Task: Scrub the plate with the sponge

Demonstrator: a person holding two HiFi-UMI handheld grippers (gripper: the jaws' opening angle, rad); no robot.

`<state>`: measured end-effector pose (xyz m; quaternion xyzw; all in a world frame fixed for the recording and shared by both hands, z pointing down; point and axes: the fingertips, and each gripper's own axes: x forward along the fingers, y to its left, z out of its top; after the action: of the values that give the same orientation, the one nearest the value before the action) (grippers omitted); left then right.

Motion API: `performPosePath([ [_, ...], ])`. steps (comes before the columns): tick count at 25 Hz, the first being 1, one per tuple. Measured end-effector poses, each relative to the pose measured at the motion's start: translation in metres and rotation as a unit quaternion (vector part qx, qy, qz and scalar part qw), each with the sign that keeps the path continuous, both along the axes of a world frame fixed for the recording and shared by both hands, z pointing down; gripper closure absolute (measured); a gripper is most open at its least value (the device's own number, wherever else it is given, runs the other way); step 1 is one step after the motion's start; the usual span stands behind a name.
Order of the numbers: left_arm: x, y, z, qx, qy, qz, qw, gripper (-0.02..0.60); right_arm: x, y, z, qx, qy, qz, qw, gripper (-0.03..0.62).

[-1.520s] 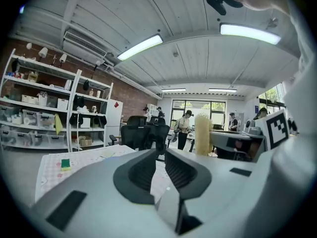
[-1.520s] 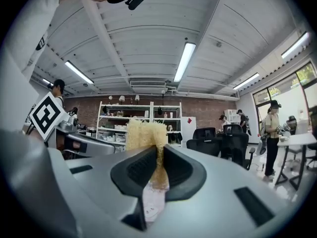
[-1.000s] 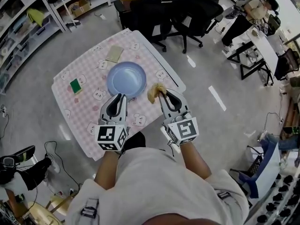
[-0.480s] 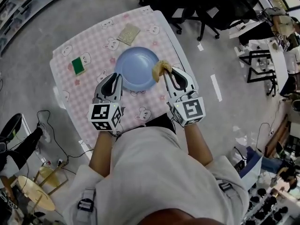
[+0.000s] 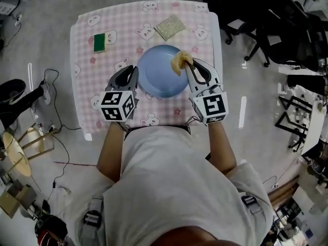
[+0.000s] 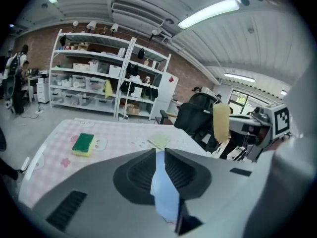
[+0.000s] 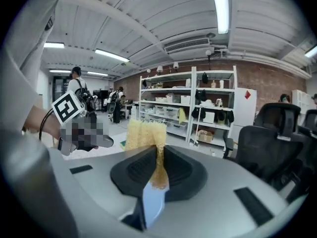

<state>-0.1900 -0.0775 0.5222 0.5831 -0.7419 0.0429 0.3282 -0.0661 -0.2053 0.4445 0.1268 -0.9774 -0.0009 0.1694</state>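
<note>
The plate (image 5: 160,75) lies central on the table (image 5: 88,83), loose sponge (image 5: 99,42) left, pad (image 5: 170,27) behind.

One round pale-blue plate (image 5: 161,76); one yellow sponge (image 5: 180,61); one green-topped sponge (image 5: 99,42); one flat olive scouring pad (image 5: 170,27); one pink-checked desk (image 5: 87,81); two grippers: left gripper (image 5: 134,68), right gripper (image 5: 187,64).

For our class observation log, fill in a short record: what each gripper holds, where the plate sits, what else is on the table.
left gripper: shut on the blue plate, at its left rim
right gripper: shut on the yellow sponge, over the plate's right rim
plate position: middle of the pink checked table
also on table: green sponge at far left; pale scouring pad beyond the plate
</note>
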Motion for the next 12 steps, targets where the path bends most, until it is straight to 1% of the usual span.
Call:
performPosePath([
  [3,0.002,0.003,0.031,-0.042,0.017,-0.025,0.9986,0.515,-0.01,-0.012,0.021,0.006,0.018,-0.047,0.999,0.548],
  [7,0.007,0.014,0.067,-0.097,0.028,-0.052,0.9936,0.515,-0.022,-0.013,0.054,-0.025,0.034,-0.105,0.994,0.548],
  [12,0.008,0.024,0.113,-0.138,0.065,-0.086,0.9846,0.511,-0.029,-0.002,0.099,-0.052,0.063,-0.15,0.985,0.546],
])
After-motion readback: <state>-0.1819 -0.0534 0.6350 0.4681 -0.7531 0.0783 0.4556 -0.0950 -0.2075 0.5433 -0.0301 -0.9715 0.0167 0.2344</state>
